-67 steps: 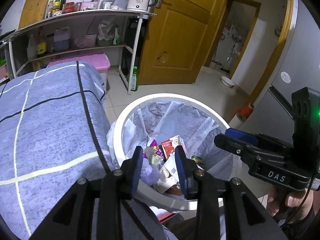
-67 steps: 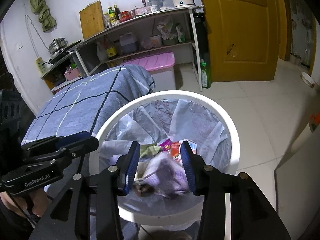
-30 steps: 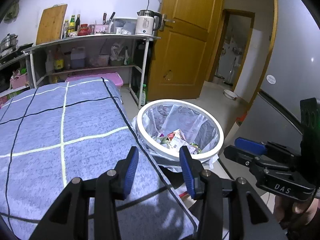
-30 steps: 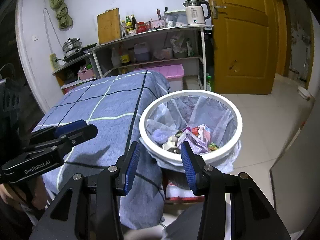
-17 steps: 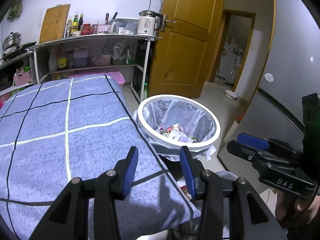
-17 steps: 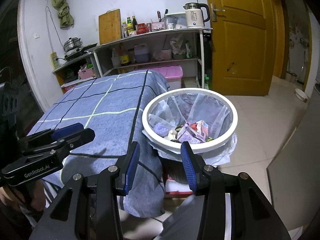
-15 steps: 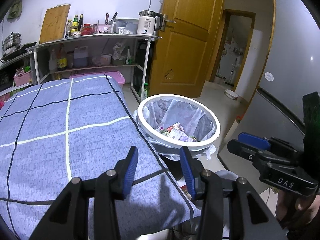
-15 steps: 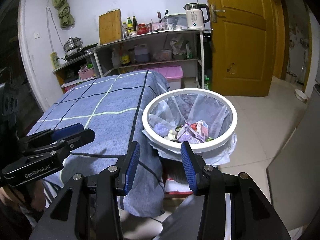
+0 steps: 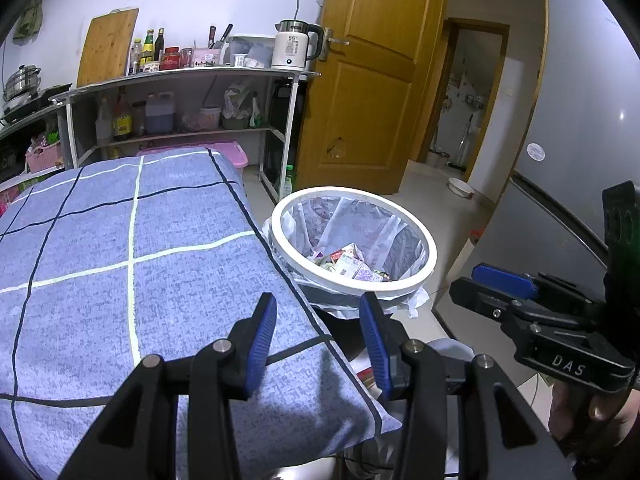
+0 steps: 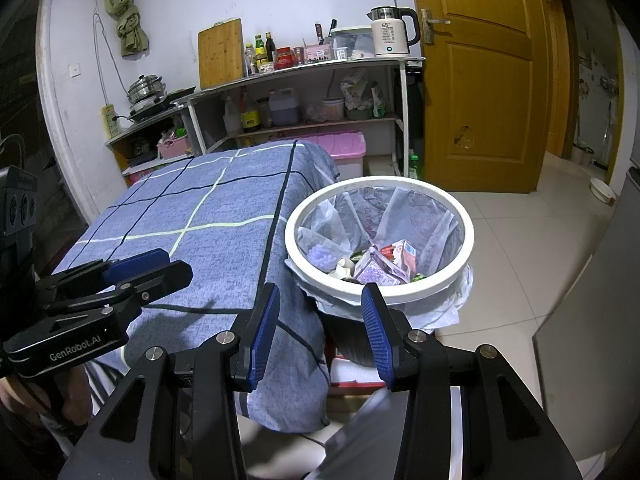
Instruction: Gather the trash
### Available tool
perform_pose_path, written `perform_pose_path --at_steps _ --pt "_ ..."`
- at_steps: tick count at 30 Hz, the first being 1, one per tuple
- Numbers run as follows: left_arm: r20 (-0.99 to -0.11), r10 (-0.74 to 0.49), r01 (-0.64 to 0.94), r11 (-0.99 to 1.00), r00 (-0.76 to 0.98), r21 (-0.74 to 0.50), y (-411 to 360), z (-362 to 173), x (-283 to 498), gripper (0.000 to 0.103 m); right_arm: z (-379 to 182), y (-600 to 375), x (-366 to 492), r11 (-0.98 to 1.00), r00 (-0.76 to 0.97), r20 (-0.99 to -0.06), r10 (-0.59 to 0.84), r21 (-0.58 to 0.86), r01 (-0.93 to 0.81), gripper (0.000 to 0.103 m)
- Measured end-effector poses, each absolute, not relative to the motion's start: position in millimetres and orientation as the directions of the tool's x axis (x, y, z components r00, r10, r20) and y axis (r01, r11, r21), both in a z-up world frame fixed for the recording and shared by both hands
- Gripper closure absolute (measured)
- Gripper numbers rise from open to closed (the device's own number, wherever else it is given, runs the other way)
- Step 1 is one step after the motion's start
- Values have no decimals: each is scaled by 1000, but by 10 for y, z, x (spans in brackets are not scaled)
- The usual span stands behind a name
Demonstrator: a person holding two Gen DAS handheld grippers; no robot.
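The left claw (image 9: 318, 334) is spread wide and empty, hanging over the corner of the blue checked tabletop (image 9: 120, 248). The right claw (image 10: 320, 330) is likewise spread and holds nothing. The trash (image 10: 376, 266) lies in the lined white bin (image 10: 466, 236) just beside the tabletop. Since two seconds ago both claws have drawn back from right over the bin, which now sits well ahead of them.

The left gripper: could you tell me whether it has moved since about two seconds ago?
Yes. The left gripper has pulled back and up from over the bin; the bin now sits farther ahead, smaller, beside the table.
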State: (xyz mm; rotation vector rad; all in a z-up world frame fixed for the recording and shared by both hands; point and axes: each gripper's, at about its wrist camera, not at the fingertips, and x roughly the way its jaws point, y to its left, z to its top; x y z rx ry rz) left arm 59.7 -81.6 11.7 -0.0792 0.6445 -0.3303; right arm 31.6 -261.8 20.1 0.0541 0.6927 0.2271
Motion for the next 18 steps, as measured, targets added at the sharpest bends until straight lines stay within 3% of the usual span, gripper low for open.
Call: perform_pose_path --at_steps 18 --pt "-583 -315 270 948 749 -167 -834 89 606 57 207 -2617 292 974 741 -632 225 124 -190 59"
